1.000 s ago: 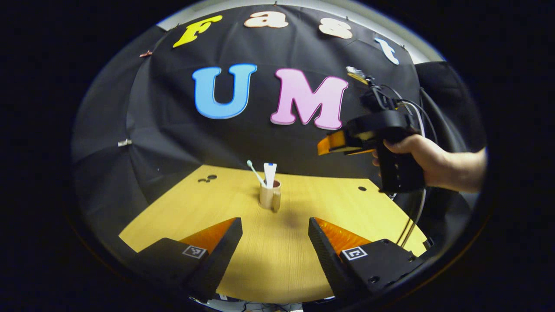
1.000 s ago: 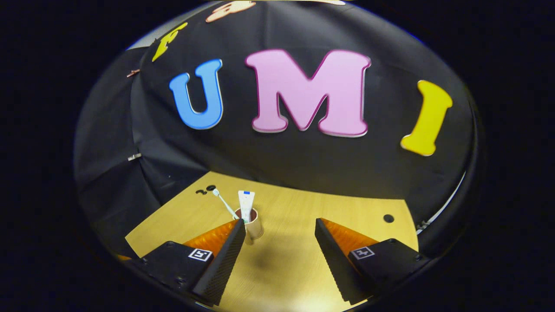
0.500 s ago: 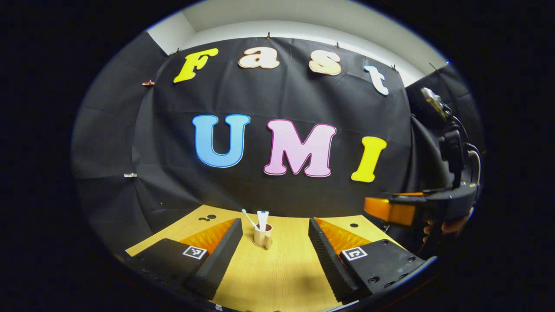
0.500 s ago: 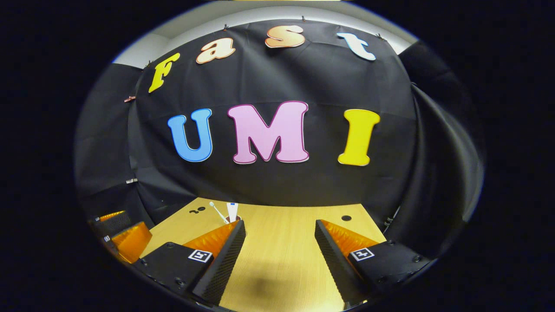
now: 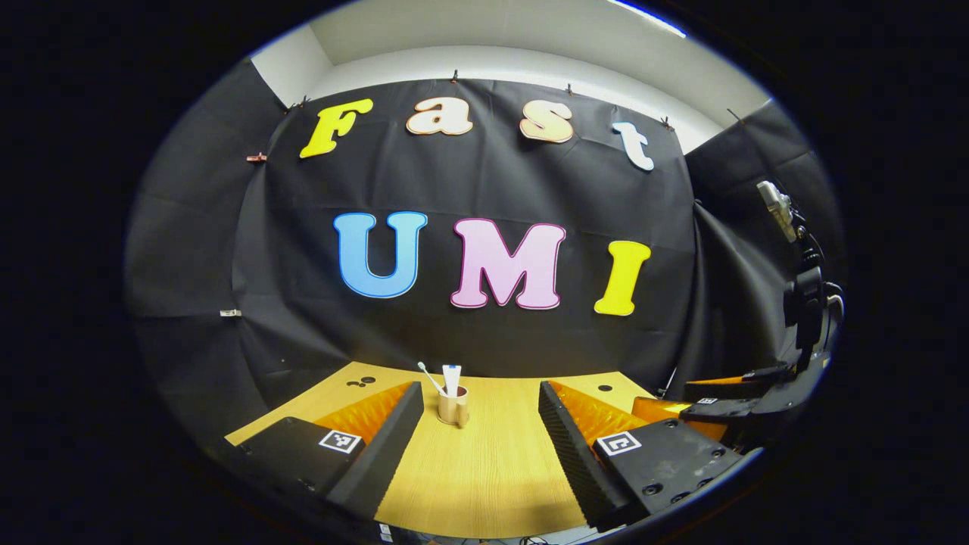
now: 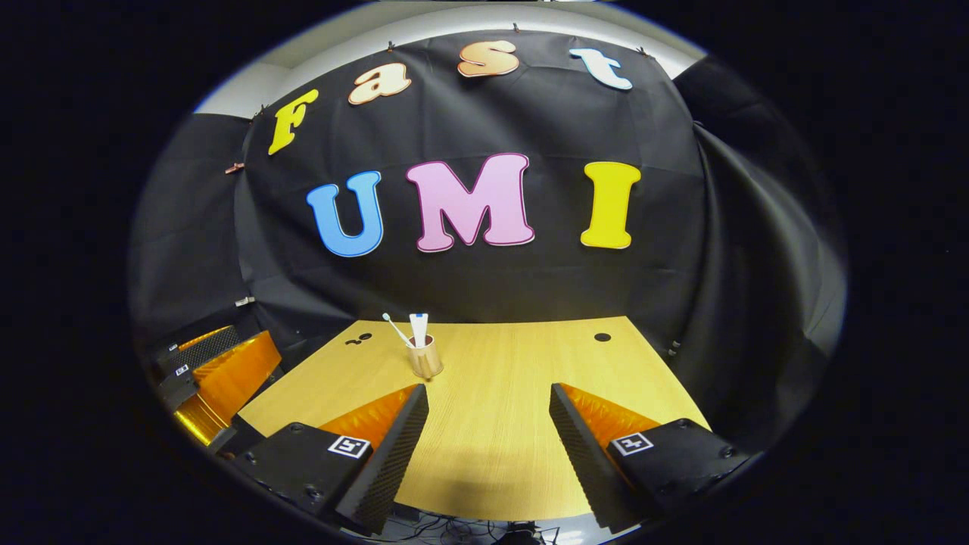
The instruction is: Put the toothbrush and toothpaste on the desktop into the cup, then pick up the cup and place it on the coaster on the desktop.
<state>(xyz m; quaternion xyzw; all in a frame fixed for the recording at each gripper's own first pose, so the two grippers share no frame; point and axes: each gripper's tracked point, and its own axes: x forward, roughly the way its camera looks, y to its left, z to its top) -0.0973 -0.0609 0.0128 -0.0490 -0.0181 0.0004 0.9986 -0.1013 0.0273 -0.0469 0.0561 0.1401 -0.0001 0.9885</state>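
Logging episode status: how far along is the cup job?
Done: toothbrush and toothpaste stand in the cup. In hand: nothing; left tool and right tool are open, short of the cup. Left: I can't make out a coaster under the cup on the desk, so the final placement is unconfirmed.

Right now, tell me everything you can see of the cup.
The cup is a small tan mug with a handle on its near side, standing upright on the wooden desktop. The toothbrush leans out to the left, and the toothpaste stands upright. No coaster can be made out beneath it. The left gripper and right gripper are open, touching nothing.
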